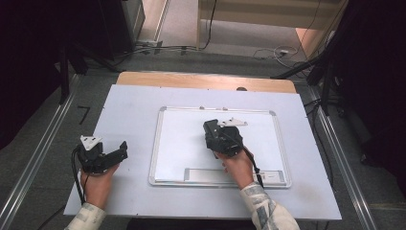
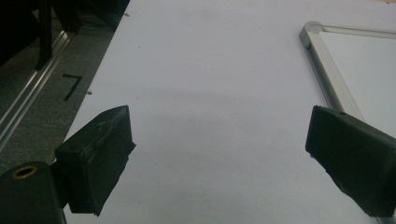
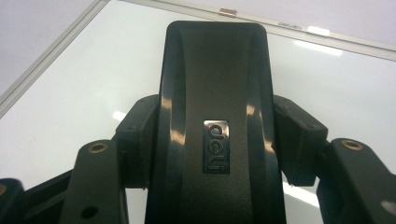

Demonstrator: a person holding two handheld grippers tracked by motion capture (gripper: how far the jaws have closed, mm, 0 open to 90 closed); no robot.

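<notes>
- Right gripper [image 1: 211,128] is clamped on a black whiteboard eraser [image 3: 215,121]; in the right gripper view both pads are seen pressed against the eraser's sides.
- Eraser and gripper are held over the middle of the whiteboard [image 1: 177,143], nearer its far edge than its near one.
- Left gripper [image 1: 119,152] is held by the left hand [image 1: 98,184] near the table's left edge, off the whiteboard; its jaws stand wide apart with nothing between them.
- Whiteboard is laid flat on the white table [image 1: 129,105], roughly central, with its tray strip [image 1: 210,175] along the near edge.
- Board surface is seen clean and glossy in both the high view and the right gripper view; no marks can be made out.
- Judged progress: the pick-up of the eraser is done, and wiping is judged to be in hand or nearly complete.
- Judged remainder: any last passes over the board, then the eraser is to be set down and released.
</notes>
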